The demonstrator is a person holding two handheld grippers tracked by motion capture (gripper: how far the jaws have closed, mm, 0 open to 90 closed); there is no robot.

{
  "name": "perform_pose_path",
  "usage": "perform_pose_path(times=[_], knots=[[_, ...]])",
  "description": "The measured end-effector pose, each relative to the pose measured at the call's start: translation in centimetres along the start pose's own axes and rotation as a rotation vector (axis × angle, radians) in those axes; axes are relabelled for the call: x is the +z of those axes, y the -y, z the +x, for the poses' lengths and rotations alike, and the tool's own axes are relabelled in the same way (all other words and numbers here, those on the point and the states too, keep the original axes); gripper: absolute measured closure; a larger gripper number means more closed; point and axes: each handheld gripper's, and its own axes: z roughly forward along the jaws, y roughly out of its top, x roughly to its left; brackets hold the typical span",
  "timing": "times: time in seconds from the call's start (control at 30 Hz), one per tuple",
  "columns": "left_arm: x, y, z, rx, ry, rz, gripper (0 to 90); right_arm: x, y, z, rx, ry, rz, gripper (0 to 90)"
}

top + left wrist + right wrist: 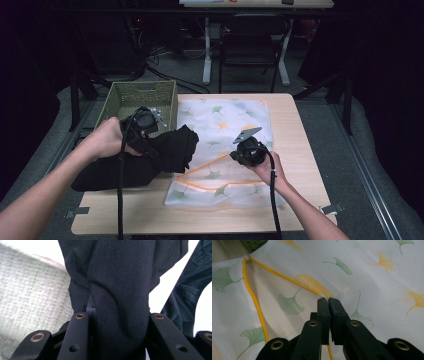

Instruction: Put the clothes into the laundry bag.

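wooden bench (300, 150) under a leaf-print bag (225, 120); left hand-held gripper (150, 131) clamped on black garment (172, 147) at bag's mouth beside basket (125, 95); right hand-held gripper (239, 150) pinching bag's yellow edge (254, 300).

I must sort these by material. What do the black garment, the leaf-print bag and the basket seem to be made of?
Black garment: matte, soft woven or knit cloth; it folds limply.
Leaf-print bag: thin, half-transparent white mesh with yellow trim; probably synthetic.
Basket: olive woven strands, maybe grass or paper cord.

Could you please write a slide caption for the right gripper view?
Right tool pinches the yellow-piped edge of a white ginkgo-leaf mesh bag.
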Motion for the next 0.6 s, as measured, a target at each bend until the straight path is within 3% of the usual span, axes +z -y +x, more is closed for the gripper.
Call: perform_pose_path(times=[0.2,0.6], knots=[[1.6,-1.1,-1.0,0.04,0.033,0.014,67.4,-0.1,0.0,0.0,0.001,0.001,-0.005,87.4],[4.3,-2.4,-2.3,0.051,0.108,0.017,67.3,0.0,0.0,0.1,0.008,0.003,-0.004,87.6]])
